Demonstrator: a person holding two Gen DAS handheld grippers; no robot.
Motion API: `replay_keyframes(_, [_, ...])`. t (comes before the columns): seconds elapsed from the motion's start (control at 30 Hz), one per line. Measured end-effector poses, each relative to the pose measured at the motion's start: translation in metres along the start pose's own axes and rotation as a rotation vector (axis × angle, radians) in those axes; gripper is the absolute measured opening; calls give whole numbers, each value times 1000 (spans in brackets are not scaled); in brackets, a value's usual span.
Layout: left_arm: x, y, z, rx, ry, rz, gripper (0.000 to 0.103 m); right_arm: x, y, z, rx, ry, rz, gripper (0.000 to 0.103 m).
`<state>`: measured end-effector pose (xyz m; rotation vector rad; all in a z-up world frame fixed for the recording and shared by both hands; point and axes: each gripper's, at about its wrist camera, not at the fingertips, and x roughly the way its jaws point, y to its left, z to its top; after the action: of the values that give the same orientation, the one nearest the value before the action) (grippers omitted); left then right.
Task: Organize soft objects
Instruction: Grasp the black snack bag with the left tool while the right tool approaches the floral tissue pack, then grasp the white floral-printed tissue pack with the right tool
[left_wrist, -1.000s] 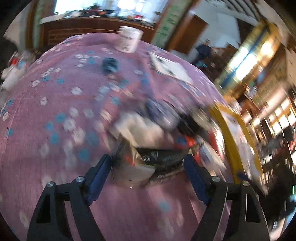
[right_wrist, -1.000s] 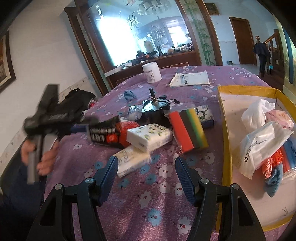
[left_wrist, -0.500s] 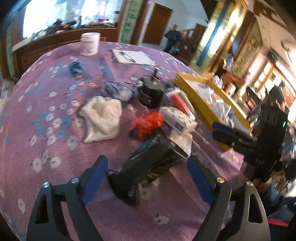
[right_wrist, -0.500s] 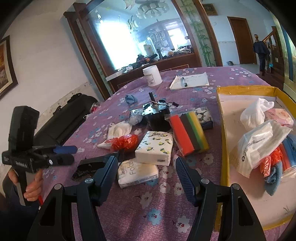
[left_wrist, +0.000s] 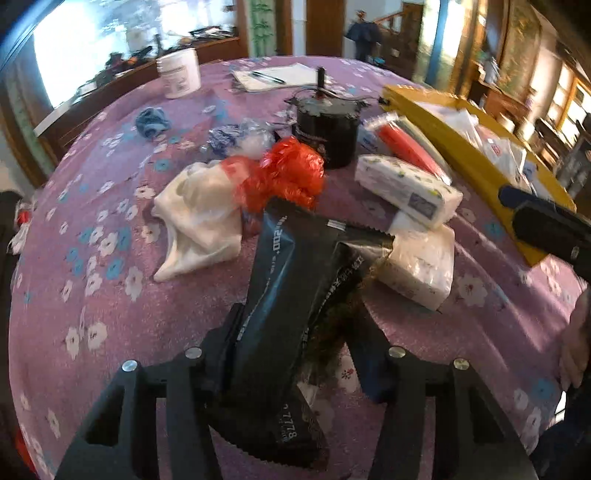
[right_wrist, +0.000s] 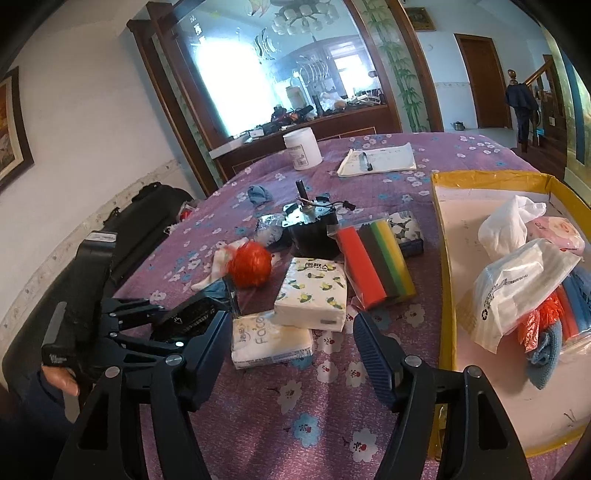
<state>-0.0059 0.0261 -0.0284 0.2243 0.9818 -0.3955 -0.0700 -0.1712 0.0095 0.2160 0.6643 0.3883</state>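
Note:
A black foil pouch (left_wrist: 295, 251) lies on the purple flowered tablecloth, lengthwise between the fingers of my left gripper (left_wrist: 295, 317). The jaws are closing and the pads press its sides, so it buckles upward. The right wrist view shows that gripper (right_wrist: 147, 317) low at the left, with the pouch (right_wrist: 195, 317) in it. My right gripper (right_wrist: 291, 321) hovers over the cloth in front of two tissue packs (right_wrist: 314, 291), its jaws opening with nothing between them. A red plastic bag (left_wrist: 288, 177) and a white cloth (left_wrist: 199, 218) lie just beyond the pouch.
A yellow-rimmed box (right_wrist: 441, 277) at the right holds several bags and cloths. A striped sponge pack (right_wrist: 373, 262), a black motor (right_wrist: 314, 229), a blue cloth (right_wrist: 258, 194), a white jar (right_wrist: 301, 147) and a notepad (right_wrist: 376, 158) lie farther back.
The left gripper, which had let the pouch drop onto the cloth, came down over it and its jaws closed in on it. The right gripper stayed where it was.

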Motion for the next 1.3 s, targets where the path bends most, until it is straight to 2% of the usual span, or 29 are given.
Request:
replay_keyframes(0.1, [-12,0,-2,-61,-78,45,51,6,3,1,-16,31,-31,73])
replay_keyframes(0.27, [-31,7,5,-184,-249,35,51,23,12,19,-16,98,-63,74])
replay_keyframes(0.33, [-35,12,6,-241,-307,34,51,32,9,28,0,131,-90,77])
replay_keyframes(0.4, [-35,20,4,-286,-333,21,51,48,2,36,25,192,-104,78])
replay_keyframes(0.47, [-35,22,9,-306,-343,41,51,63,-5,39,58,247,-97,78])
replay_keyframes(0.6, [-35,24,10,-315,-348,40,51,86,-9,42,82,295,-89,78])
replay_keyframes(0.63, [-36,23,8,-312,-348,39,51,89,-8,43,75,298,-98,71])
replay_keyframes(0.67, [-36,21,8,-310,-349,42,51,94,-5,43,60,306,-113,55])
replay_keyframes(0.7, [-37,20,7,-309,-350,43,51,97,-2,43,46,313,-122,56])
replay_keyframes(0.83, [-37,23,6,-326,-351,53,51,91,18,39,-84,241,-151,55])
replay_keyframes(0.97, [-39,27,6,-343,-366,80,51,79,43,31,-256,87,-281,55])
replay_keyframes(1.07, [-41,28,6,-350,-377,94,51,68,51,28,-317,14,-332,55])
replay_keyframes(1.3, [-38,31,8,-357,-365,94,51,65,52,31,-338,-6,-341,55])
